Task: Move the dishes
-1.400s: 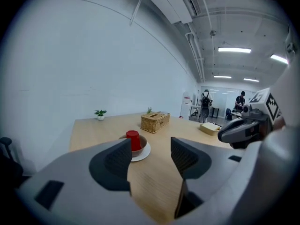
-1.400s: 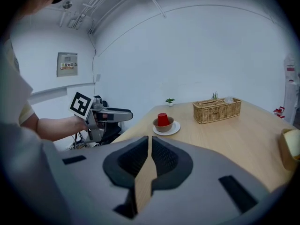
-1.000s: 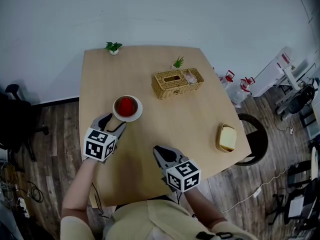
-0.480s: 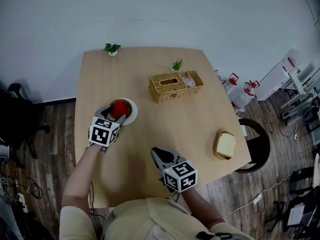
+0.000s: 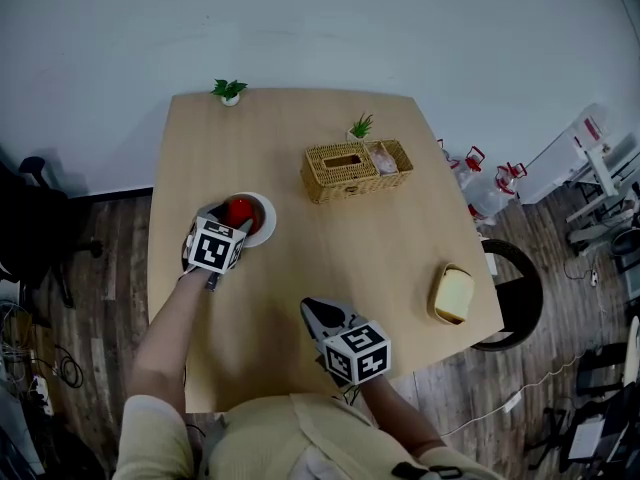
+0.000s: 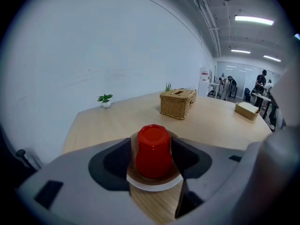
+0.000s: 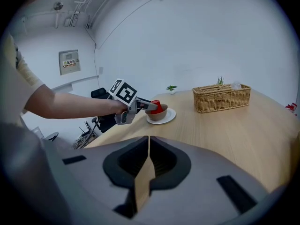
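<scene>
Head view: the left gripper [image 5: 232,224] reaches onto a round white plate [image 5: 264,227] at the left middle of a pale wood-grain table [image 5: 330,258], its tips at either side of a glossy red cup [image 5: 241,211]. The right gripper [image 5: 313,309] hangs over the table's near edge, lower centre. A woven wicker basket [image 5: 357,168] sits upper right of centre, and a yellow block-shaped dish [image 5: 452,293] lies at the right edge.

Left gripper view: the jaws stand apart, straddling the red cup [image 6: 153,153], which stands upside down, faceted and tapered, in a smooth brown bowl [image 6: 154,178] on the plate. A sliver of bowl shows between the cup and the left pad, so nothing is clamped.

Right gripper view: the jaws meet in a thin seam at centre, with nothing between them. The left gripper [image 7: 149,106] shows at the cup [image 7: 156,107], centre left.
</scene>
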`<state>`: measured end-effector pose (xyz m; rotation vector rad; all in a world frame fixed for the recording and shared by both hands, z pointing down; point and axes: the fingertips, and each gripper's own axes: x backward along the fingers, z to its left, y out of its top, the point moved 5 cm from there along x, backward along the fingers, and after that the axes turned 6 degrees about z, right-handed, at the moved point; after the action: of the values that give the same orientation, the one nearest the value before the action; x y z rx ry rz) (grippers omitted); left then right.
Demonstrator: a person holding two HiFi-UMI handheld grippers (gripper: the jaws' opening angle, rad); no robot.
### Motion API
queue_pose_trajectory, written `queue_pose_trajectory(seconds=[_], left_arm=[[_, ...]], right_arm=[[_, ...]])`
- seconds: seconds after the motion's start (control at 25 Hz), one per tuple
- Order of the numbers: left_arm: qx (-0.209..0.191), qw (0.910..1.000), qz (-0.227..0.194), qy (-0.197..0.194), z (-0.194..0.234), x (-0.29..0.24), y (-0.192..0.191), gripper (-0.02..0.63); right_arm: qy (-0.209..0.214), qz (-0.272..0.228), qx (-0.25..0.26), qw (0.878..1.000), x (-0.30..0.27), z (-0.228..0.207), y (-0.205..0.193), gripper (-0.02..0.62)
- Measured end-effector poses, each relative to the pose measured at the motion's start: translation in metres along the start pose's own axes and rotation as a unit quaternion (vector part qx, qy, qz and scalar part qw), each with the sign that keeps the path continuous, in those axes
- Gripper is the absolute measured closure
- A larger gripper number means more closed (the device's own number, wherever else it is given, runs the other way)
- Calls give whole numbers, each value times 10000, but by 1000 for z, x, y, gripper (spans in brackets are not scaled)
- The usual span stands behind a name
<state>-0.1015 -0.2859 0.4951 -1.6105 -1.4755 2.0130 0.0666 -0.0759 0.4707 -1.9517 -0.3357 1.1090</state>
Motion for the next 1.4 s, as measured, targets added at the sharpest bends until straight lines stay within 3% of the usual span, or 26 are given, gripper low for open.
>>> queue_pose_trajectory(seconds=[0.48,0.92,1.2,1.4], left_arm=[[-101,9999,-14,16,-6,-9,0,364],[-204,9979,-613,-94,-13,35,15,365],[541,9921,-1049,-430,-13,77,15,367],[1509,9753,-1228,-1048,-12,103,13,367]], right_arm=[[-62,53,-87,9999,3,-7,-5,578],[-19,-24,-59,10000,2,-6,-1,578],[-18,-219,75,9997,4,-8,6,578],[-40,-336,241,9991,4,-8,14,576]])
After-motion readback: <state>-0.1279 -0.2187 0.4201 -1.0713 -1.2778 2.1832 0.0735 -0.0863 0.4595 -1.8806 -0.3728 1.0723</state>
